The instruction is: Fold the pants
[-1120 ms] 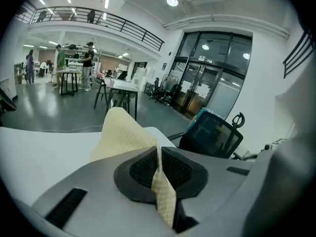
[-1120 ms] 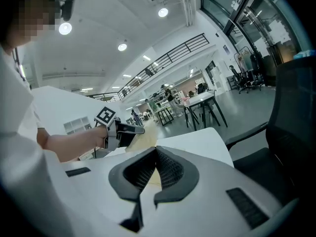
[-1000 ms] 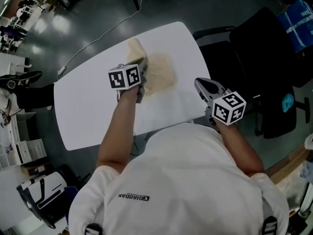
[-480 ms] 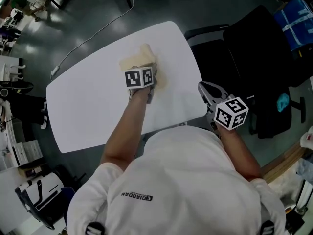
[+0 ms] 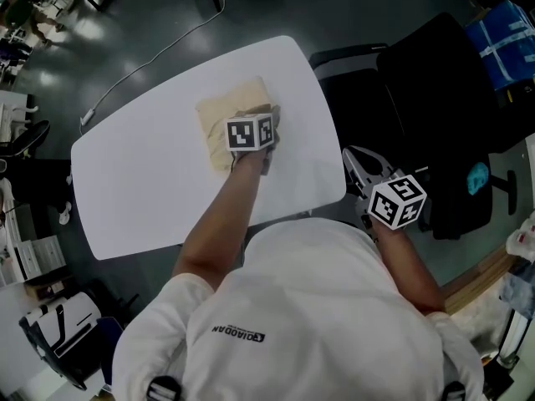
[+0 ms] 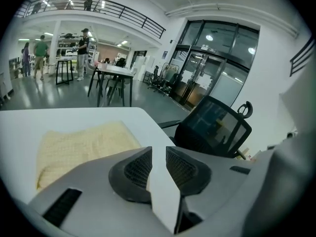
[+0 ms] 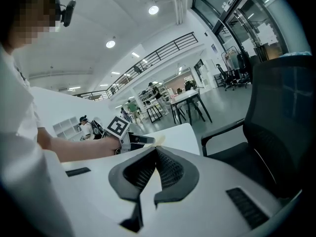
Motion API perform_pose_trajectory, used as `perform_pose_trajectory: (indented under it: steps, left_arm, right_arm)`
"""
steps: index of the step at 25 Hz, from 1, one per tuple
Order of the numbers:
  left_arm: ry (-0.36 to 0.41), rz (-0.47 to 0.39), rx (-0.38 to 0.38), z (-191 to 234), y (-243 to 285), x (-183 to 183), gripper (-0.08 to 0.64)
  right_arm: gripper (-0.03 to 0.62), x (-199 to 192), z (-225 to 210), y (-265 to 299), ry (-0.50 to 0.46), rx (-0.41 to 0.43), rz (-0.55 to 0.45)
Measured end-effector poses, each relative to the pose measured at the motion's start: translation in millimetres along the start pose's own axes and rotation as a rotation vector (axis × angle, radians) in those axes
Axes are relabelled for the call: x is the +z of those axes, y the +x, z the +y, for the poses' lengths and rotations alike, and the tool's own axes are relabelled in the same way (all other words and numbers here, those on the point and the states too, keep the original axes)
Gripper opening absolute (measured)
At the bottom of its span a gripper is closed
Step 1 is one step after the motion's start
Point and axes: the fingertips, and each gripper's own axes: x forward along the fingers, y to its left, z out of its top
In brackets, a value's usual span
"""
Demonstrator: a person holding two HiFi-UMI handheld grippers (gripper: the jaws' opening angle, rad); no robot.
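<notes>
pants [image 5: 224, 115]: folded, flat on table [image 5: 142, 182] | left hand-held gripper [image 6: 158, 157]: jaws just opening, narrow, nothing between, at pants' right edge | right hand-held gripper [image 7: 156, 154]: closed, empty, beside table | risk: left jaw likely snags cloth on leaving, flipping the fold open

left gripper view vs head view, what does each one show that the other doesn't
Only the left gripper view: the left gripper jaws, which have just been opening and stand apart with nothing between them, plus glass doors and a balcony railing.
Only the head view: the right gripper held beside the table's edge, the person's white shirt, and a cable on the floor.
Both: the cream pants folded on the white table, and the black chair.
</notes>
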Motion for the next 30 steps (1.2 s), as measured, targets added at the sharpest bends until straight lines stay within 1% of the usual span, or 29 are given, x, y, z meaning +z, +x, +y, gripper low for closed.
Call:
perform_pose_trajectory:
  steps: [2, 7, 10, 13, 17, 21, 25, 28, 30]
  left_arm:
    - [-0.005, -0.017, -0.023, -9, -7, 4, 0.104]
    - [-0.004, -0.090, -0.089, -35, -38, 22, 0.097]
    - [-0.023, -0.143, -0.113, -41, -65, 30, 0.086]
    - [-0.030, -0.188, -0.101, -40, -94, 33, 0.075]
    - [-0.027, -0.225, -0.060, -32, -131, 27, 0.060]
    - [-0.001, -0.233, -0.018, -26, -156, 10, 0.049]
    - [-0.029, -0.237, 0.009, -14, -178, -8, 0.041]
    - [-0.028, -0.245, 0.005, -11, -194, -21, 0.035]
    - [-0.017, -0.234, -0.006, -11, -203, -33, 0.034]
  right_arm:
    - [0.018, 2, 3, 2, -0.006, 0.017, -0.002]
    - [0.018, 6, 15, 10, -0.029, 0.069, -0.002]
    - [0.018, 6, 22, 14, -0.042, 0.106, 0.000]
    - [0.018, 6, 32, 18, -0.053, 0.146, 0.007]
    - [0.018, 6, 53, 27, -0.073, 0.206, 0.013]
    - [0.018, 5, 74, 37, -0.091, 0.265, 0.013]
    - [0.018, 0, 100, 45, -0.111, 0.317, 0.017]
    - [0.018, -6, 122, 47, -0.143, 0.358, 0.026]
    - [0.018, -7, 136, 47, -0.166, 0.375, 0.019]
